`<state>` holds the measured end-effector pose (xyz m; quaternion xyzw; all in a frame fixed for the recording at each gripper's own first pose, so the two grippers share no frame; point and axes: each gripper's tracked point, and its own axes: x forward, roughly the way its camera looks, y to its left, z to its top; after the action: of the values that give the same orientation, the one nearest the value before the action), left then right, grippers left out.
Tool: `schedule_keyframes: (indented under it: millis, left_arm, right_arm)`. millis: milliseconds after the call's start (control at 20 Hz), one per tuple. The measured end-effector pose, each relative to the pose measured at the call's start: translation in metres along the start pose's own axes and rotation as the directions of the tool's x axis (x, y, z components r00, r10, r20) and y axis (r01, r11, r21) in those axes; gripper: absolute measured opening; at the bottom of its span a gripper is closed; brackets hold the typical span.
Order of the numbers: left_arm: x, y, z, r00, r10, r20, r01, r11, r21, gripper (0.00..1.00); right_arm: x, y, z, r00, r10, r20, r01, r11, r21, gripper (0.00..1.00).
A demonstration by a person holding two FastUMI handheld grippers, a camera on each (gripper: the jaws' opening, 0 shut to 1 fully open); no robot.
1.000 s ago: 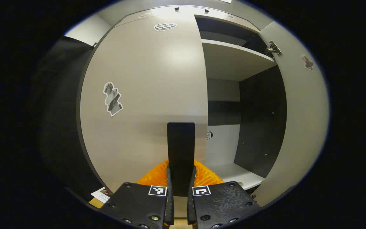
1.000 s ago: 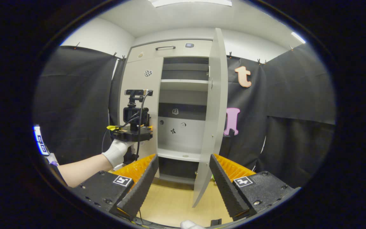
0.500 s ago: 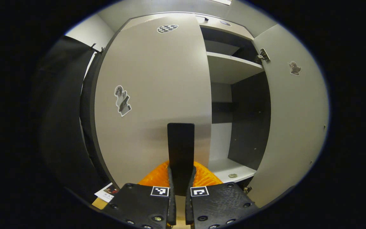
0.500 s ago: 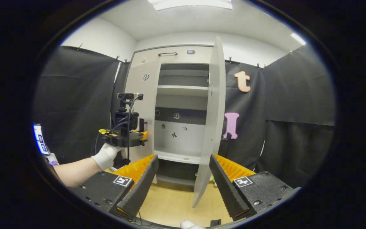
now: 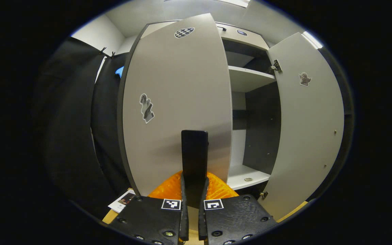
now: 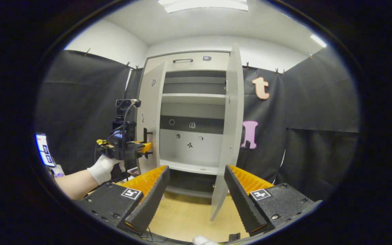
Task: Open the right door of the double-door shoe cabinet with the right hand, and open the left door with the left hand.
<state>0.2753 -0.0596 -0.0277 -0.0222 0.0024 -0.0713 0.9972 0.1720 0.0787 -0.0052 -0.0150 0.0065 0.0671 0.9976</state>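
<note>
The grey shoe cabinet [image 6: 191, 63] stands ahead with both doors away from its front. In the left gripper view, my left gripper [image 5: 194, 190] is shut on the upright black handle [image 5: 194, 153] of the left door [image 5: 172, 98], which stands partly open. The right door [image 5: 305, 132] is swung wide, showing the shelves [image 5: 250, 76]. In the right gripper view, my right gripper [image 6: 196, 190] hangs open well back from the cabinet, holding nothing. That view also has a gloved hand [image 6: 101, 167] holding the left gripper [image 6: 145, 146] at the left door [image 6: 151, 115], and the right door [image 6: 233, 129] edge-on.
Black cloth walls [image 6: 318, 129] flank the cabinet on both sides. A wooden floor [image 6: 189, 217] lies in front of it. A printed card [image 5: 123, 201] lies on the floor by the left door. A small round thing [image 5: 248, 179] sits on the lower shelf. A top drawer handle [image 6: 182, 60] is above.
The left door has swung further open, with the left gripper still shut on its handle and moving outward with it. The right gripper has stayed open and back.
</note>
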Motion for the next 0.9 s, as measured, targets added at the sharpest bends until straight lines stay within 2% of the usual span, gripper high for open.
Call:
schedule_keyframes:
  millis: [300,350,750,850,900]
  left_arm:
    - [-0.022,0.021,0.000,1.000,0.021,0.015,-0.021,1.000,-0.004,0.10]
    - [-0.026,0.023,-0.001,1.000,0.019,0.012,-0.019,1.000,-0.001,0.02]
    - [-0.044,0.056,-0.003,0.997,0.069,0.027,-0.070,0.997,0.021,0.01]
    - [-0.042,0.057,-0.003,0.998,0.058,0.030,-0.058,0.998,0.012,0.01]
    - [-0.045,0.059,-0.002,0.998,0.047,0.041,-0.047,0.999,0.019,0.10]
  right_arm:
    - [-0.002,0.004,-0.001,1.000,0.008,0.004,-0.008,1.000,0.009,1.00]
    - [-0.002,0.007,-0.002,1.000,0.014,0.001,-0.014,1.000,0.009,1.00]
    - [-0.011,0.025,-0.006,0.998,0.065,-0.006,-0.065,0.998,0.014,1.00]
    - [-0.011,0.030,-0.007,0.997,0.078,-0.014,-0.078,0.997,0.020,1.00]
    - [-0.013,0.033,-0.008,0.996,0.085,-0.018,-0.084,0.996,0.022,1.00]
